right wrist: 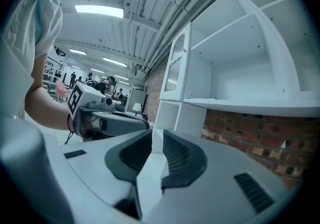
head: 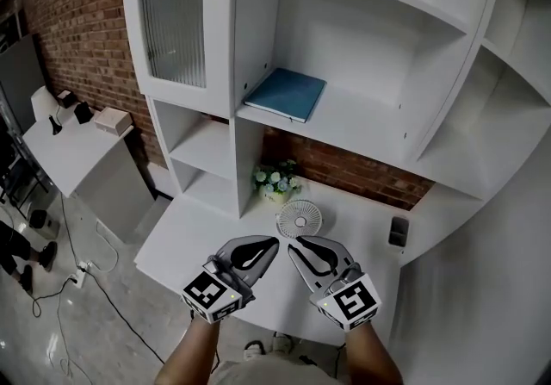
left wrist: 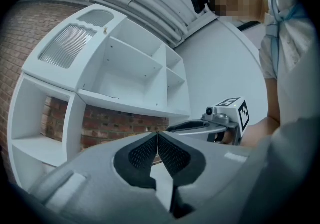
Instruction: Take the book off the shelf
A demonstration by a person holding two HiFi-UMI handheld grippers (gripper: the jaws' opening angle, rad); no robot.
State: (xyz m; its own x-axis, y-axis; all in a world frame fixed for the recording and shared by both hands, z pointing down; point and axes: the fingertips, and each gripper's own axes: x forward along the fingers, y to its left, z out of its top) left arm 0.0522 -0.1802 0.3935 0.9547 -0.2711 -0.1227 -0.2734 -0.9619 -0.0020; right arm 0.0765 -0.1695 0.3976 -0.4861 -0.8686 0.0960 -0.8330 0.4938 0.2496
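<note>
The blue book (head: 286, 93) lies flat at the shelf (head: 362, 129) front, within reach, while the left gripper (head: 270, 244) and right gripper (head: 294, 246) rest low and near, the 2 pairs of jaws closed on nothing.

An industrial hall (strip lights (right wrist: 99, 11) overhead) with a brick wall (head: 73, 21).

Blue book (head: 285, 93) lies flat on the white shelf (head: 366, 132), left gripper (head: 269, 244) and right gripper (head: 294, 246) low by the desk fan (head: 300, 220).
</note>
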